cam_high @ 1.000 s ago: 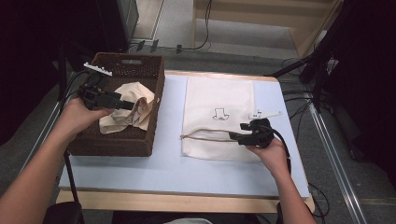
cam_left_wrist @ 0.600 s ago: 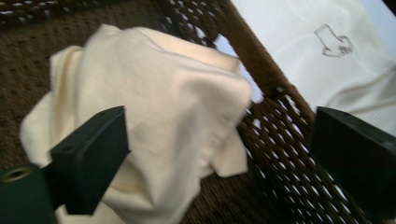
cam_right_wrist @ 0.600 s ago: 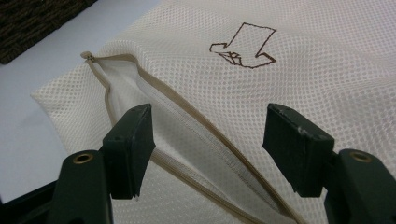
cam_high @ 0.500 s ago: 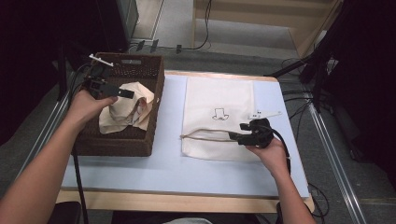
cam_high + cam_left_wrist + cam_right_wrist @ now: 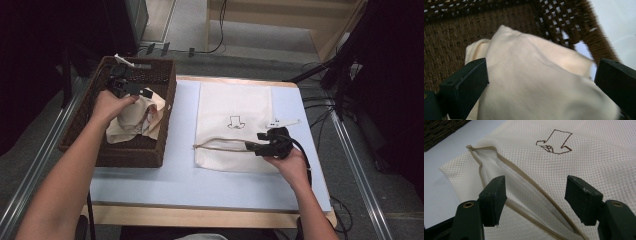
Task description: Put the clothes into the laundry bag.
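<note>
- High view: left gripper (image 5: 131, 89) is inside the brown wicker basket (image 5: 165, 80) at the table's left edge, just over a crumpled cream cloth (image 5: 135, 117) lying in the basket. Its jaws have just been opening.
- High view: right gripper (image 5: 254, 146) rests on a white mesh laundry bag (image 5: 235, 102) lying flat on the table's right half, on the pale blue table cover (image 5: 175, 175). It sits at the tan zipper (image 5: 220, 142) near the bag's near edge.
- Left gripper view: 2 black jaws stand wide, cream cloth (image 5: 536, 82) between them; whether a pad touches it, cannot tell. Basket weave (image 5: 446, 32) behind, corner of basket wall at upper right.
- Right gripper view: jaws wide, not clamped on anything. Mesh bag (image 5: 586, 150) below them, zipper (image 5: 524, 177) parted, showing white lining. Brown arrow-like drawing (image 5: 555, 141) on the bag beyond the jaws.
</note>
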`<state>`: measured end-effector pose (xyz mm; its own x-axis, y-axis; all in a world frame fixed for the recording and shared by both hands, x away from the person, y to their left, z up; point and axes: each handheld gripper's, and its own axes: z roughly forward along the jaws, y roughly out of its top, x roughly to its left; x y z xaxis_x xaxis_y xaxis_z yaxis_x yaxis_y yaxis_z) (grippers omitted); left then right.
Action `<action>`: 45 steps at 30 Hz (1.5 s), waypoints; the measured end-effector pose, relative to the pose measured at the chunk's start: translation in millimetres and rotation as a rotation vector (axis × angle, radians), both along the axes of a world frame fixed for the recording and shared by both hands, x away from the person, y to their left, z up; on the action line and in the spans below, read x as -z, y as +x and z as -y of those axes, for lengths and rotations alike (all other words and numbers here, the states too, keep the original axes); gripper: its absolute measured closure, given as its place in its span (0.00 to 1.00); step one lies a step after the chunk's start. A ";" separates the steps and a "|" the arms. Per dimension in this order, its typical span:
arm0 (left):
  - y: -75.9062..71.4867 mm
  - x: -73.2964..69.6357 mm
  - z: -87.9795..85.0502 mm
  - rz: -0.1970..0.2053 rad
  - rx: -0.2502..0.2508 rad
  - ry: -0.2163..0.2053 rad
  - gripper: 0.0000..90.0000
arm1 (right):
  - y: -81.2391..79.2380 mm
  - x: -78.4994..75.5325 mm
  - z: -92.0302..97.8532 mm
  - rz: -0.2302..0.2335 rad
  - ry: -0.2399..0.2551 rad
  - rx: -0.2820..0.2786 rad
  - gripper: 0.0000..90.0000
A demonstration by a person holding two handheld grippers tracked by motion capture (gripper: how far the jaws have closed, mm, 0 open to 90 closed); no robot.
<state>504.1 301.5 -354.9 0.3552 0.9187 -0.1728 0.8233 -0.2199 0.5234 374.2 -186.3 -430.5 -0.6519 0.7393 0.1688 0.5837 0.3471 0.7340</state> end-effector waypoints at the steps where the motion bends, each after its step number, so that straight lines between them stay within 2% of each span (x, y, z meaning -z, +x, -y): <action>1: 0.7 4.7 -0.1 -0.006 -0.011 0.012 0.00 | 0.1 0.1 -0.1 -0.001 -0.001 0.000 0.38; 4: 0.7 16.4 -4.4 -0.044 -0.013 0.032 0.00 | 0.7 0.7 -0.6 -0.001 -0.001 -0.002 0.38; 7: -5.2 23.9 -16.3 -0.048 -0.037 -0.014 0.00 | 0.7 0.7 -0.9 -0.004 -0.005 0.003 0.38; 9: -9.2 29.7 -24.5 -0.065 -0.059 -0.027 0.00 | 0.8 1.0 -1.0 -0.004 -0.006 0.003 0.38; 11: -13.3 35.5 -30.5 -0.079 -0.068 -0.016 0.00 | 0.4 1.0 -1.6 -0.006 -0.009 0.002 0.38; 12: -15.2 40.4 -33.3 -0.107 -0.072 0.007 0.00 | 0.3 0.9 -1.9 -0.006 -0.009 0.001 0.38; 13: -16.6 43.4 -35.4 -0.117 -0.074 0.016 0.00 | 0.1 0.7 -2.0 -0.007 -0.011 0.001 0.38; 15: -19.5 50.7 -41.7 -0.138 -0.083 0.016 0.00 | 0.1 0.6 -2.3 -0.004 -0.010 0.001 0.38; 17: -19.9 55.3 -47.1 -0.137 -0.096 -0.022 0.00 | 0.1 0.5 -2.6 -0.006 -0.009 0.003 0.38; 20: -19.0 61.4 -48.8 -0.109 -0.090 -0.008 0.00 | 1.1 0.8 -3.3 0.002 -0.009 -0.002 0.38; 24: -17.7 73.0 -48.3 -0.118 -0.092 -0.019 0.00 | 1.1 1.3 -3.4 0.002 -0.015 -0.004 0.38; 27: -17.0 74.6 -46.4 -0.103 -0.091 -0.011 0.00 | 1.1 1.8 -3.4 0.000 -0.014 -0.002 0.38; 29: -16.2 75.1 -41.3 -0.113 -0.095 -0.009 0.00 | 1.8 2.3 -3.4 -0.004 -0.014 0.000 0.38; 31: -15.0 74.9 -36.4 -0.124 -0.091 0.022 0.00 | 3.7 4.0 -2.4 -0.006 -0.012 0.010 0.38; 33: -14.9 74.4 -34.9 -0.131 -0.096 0.035 0.00 | 7.9 6.1 -0.1 -0.008 -0.010 0.027 0.39; 34: -15.9 74.0 -33.8 -0.130 -0.100 0.040 0.00 | 11.3 6.3 0.7 -0.001 0.008 0.032 0.41; 35: -16.7 73.9 -32.7 -0.126 -0.102 0.040 0.01 | 15.0 6.1 0.8 0.009 0.049 0.031 0.41; 36: -18.4 73.4 -31.6 -0.118 -0.091 0.041 0.02 | 16.8 6.1 0.5 0.013 0.061 0.030 0.41; 37: -19.1 72.9 -30.5 -0.118 -0.084 0.033 0.09 | 17.8 7.6 -1.1 0.023 0.058 0.017 0.41; 38: -19.9 72.6 -29.1 -0.115 -0.078 0.039 0.09 | 17.8 7.6 -1.1 0.023 0.058 0.017 0.41; 39: -21.0 71.5 -27.9 -0.112 -0.072 0.035 0.19 | 17.6 7.0 -2.1 0.065 0.032 0.023 0.41; 40: -21.4 70.5 -27.6 -0.117 -0.062 0.019 0.19 | 17.6 7.0 -2.1 0.065 0.032 0.023 0.41; 41: -22.6 69.5 -26.5 -0.123 -0.051 0.008 0.24 | 17.7 5.4 -1.3 0.070 0.041 0.031 0.41; 42: -23.0 69.1 -25.4 -0.132 -0.044 -0.006 0.33 | 16.3 3.7 0.8 0.086 0.051 0.038 0.42; 45: -25.6 69.6 -25.2 -0.127 0.000 -0.035 0.48 | 17.2 2.7 3.3 0.104 0.079 0.042 0.43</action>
